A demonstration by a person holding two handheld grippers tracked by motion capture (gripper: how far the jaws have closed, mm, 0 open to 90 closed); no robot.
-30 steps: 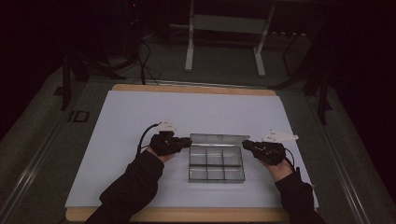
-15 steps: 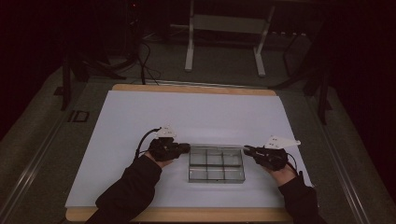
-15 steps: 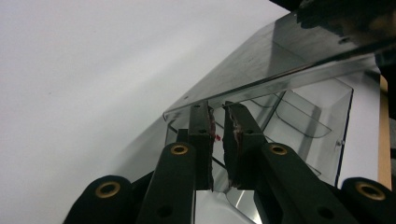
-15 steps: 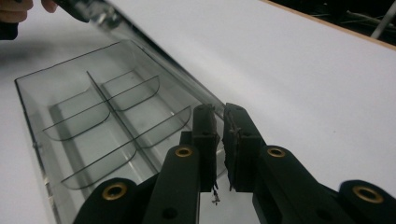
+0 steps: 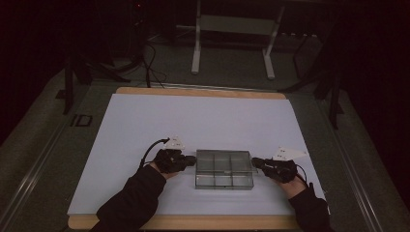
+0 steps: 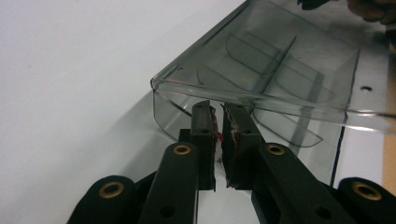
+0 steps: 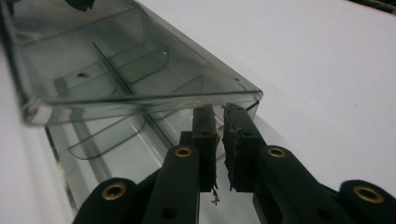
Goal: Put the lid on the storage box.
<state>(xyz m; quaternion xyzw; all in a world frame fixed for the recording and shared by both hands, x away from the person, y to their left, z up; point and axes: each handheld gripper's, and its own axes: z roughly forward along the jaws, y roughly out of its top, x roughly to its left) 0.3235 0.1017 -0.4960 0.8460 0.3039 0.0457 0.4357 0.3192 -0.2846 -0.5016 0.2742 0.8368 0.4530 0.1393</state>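
Observation:
A clear plastic box (image 5: 225, 170) with several empty compartments lies on the white sheet near the table's front edge. My left gripper (image 5: 194, 159) is at its left end and my right gripper (image 5: 254, 162) at its right end. In the left gripper view the black jaws of the left gripper (image 6: 219, 108) stand shut, tips tucked just under the box's rim (image 6: 261, 99). The right gripper view gives the same picture: the right gripper (image 7: 218, 110) is shut, with its tips under the overhanging rim (image 7: 140, 99). Nothing shows between either pair of pads.
The white sheet (image 5: 203, 121) covers a wooden table top (image 5: 193, 222) and stretches bare behind the box. Beyond the far edge are a dark floor, cables and the legs of a metal stand (image 5: 196, 58). Dark sleeves (image 5: 130, 203) come in from the bottom.
The box and both grippers have come down and a little nearer the table's front edge. Both pairs of jaws stay shut at the box's ends.

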